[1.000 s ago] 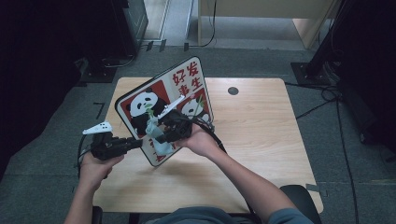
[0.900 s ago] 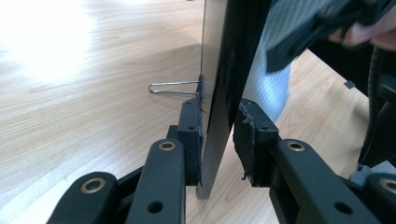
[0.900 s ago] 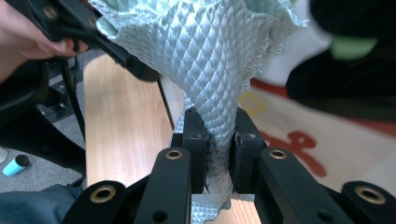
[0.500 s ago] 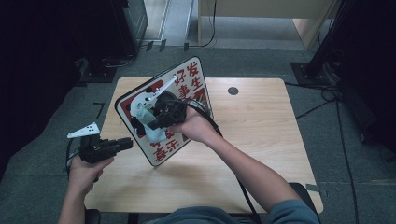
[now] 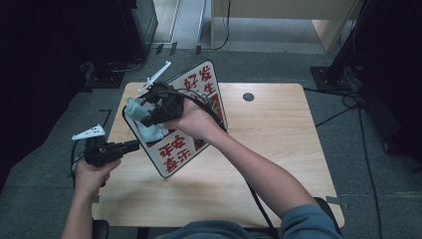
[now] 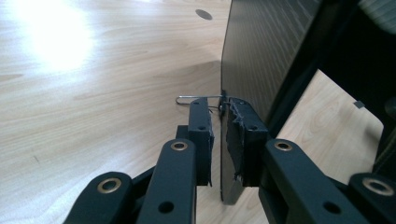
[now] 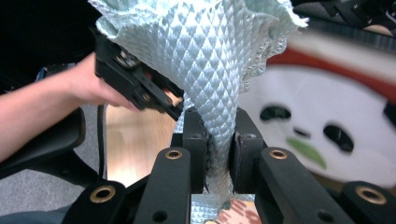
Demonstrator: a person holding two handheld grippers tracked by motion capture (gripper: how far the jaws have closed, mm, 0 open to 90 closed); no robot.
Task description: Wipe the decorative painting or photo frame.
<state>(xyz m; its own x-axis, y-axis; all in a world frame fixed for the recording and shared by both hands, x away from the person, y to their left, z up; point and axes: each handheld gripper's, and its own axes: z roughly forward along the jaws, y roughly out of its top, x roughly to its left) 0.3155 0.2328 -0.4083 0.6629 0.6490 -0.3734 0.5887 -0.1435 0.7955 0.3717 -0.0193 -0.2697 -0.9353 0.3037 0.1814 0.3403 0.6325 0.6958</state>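
High view: we saw the right gripper (image 5: 149, 112) pressing a pale cloth (image 5: 144, 124) against the tilted panda sign (image 5: 199, 94), and the left gripper (image 5: 130, 146) at its lower-left edge over the wooden table (image 5: 278, 144).

Left gripper view: jaws had just been closing and clamped the sign's thin edge (image 6: 227, 154).

Right gripper view: jaws clenched on the cloth (image 7: 215, 70), with the panda face behind.
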